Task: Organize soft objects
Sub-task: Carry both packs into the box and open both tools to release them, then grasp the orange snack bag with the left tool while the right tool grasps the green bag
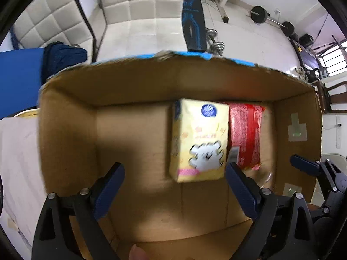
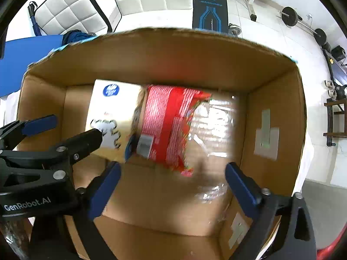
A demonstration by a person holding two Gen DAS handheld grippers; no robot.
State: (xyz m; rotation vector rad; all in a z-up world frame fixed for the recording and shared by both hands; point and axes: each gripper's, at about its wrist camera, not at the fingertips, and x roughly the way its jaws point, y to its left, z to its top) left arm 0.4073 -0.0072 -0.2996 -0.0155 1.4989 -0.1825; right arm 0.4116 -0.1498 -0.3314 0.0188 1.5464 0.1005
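Note:
An open cardboard box fills both views from above. Inside it a yellow tissue pack with a white cartoon animal lies beside a red soft pack; both are blurred. My left gripper hangs open over the box, its pads apart from the yellow pack. In the right wrist view the yellow pack, the red pack and a clear-wrapped bundle lie in a row in the box. My right gripper stands wide open above them, holding nothing. The left gripper shows at the left.
White quilted chairs stand behind the box, with a blue mat and dark blue cloth at the left. A black-and-blue weight bench and barbells lie on the tiled floor beyond. A person's fingertip shows at the bottom.

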